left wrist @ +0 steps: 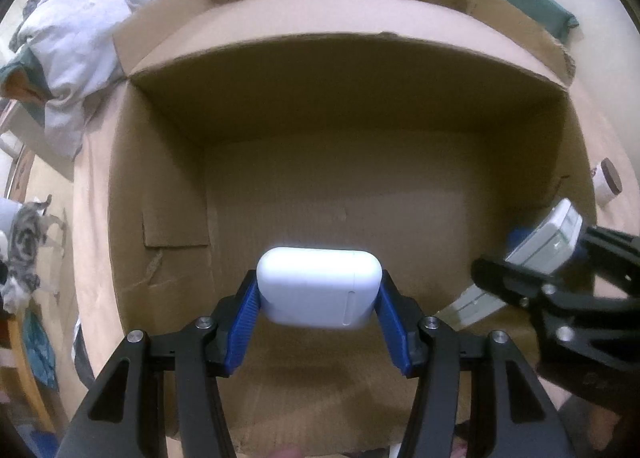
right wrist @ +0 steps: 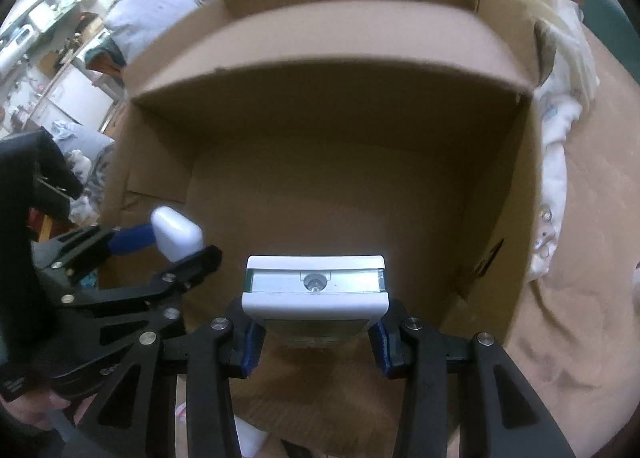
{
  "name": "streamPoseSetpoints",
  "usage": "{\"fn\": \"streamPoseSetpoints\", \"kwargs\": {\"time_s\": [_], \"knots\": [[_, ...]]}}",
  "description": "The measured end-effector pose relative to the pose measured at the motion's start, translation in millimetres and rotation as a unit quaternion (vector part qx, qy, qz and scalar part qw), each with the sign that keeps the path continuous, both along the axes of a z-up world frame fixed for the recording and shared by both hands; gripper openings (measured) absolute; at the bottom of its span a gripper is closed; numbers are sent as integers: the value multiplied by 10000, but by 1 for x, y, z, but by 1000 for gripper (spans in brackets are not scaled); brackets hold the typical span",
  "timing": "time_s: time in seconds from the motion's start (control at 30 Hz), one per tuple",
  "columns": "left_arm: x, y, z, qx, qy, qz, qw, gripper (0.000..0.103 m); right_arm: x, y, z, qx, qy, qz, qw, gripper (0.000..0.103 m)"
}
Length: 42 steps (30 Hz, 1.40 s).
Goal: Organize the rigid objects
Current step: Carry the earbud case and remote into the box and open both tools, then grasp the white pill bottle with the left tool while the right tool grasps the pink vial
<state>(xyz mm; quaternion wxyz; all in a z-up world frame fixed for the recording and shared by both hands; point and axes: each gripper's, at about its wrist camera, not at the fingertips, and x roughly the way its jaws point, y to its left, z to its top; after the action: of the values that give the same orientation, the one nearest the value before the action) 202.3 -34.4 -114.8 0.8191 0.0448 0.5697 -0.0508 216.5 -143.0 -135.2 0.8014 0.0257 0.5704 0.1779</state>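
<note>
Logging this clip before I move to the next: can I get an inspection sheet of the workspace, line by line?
Surface: tan cloth under an open cardboard box; the box floor is bare where visible.
Job's things: white case and white device, both held above the box's inside.
Clutter: small white jar with a brown lid outside the box; white bedding behind it.
Grippers: left gripper shut on the case; right gripper shut on the device.
Cables: nothing seen.
Surroundings: grey patterned cloth at the left; shelves or counters, blurred, far left in the right wrist view.
</note>
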Motion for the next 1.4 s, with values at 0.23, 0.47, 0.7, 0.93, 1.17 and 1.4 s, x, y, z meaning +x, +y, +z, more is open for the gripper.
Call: {"fn": "streamPoseSetpoints", "kwargs": {"time_s": [0.23,0.47,0.7,0.93,1.17,1.4], "knots": [[-3,-7,-13,110,126,-33,9999,52,5,2,-9,-26,89,-174,9998,46],[-4,-11,-22,197,181,-53,9996,52,5,7,-9,-1,98,-146,9998,48],[-9,-23,-25,227,309,-84,9992,66,-2,-4,11,494,-194,-113,9985,68],[-22,-41,-12,211,159,-252,9993,95,-7,-5,24,576,-519,-114,9969,103],[-19,-21,-15,106,189,-151,9997,95,-6,-14,32,657,-551,-267,9960,103],[-36,1,26,-265,87,-91,9996,95,-7,-16,54,854,-796,-284,9928,103]]}}
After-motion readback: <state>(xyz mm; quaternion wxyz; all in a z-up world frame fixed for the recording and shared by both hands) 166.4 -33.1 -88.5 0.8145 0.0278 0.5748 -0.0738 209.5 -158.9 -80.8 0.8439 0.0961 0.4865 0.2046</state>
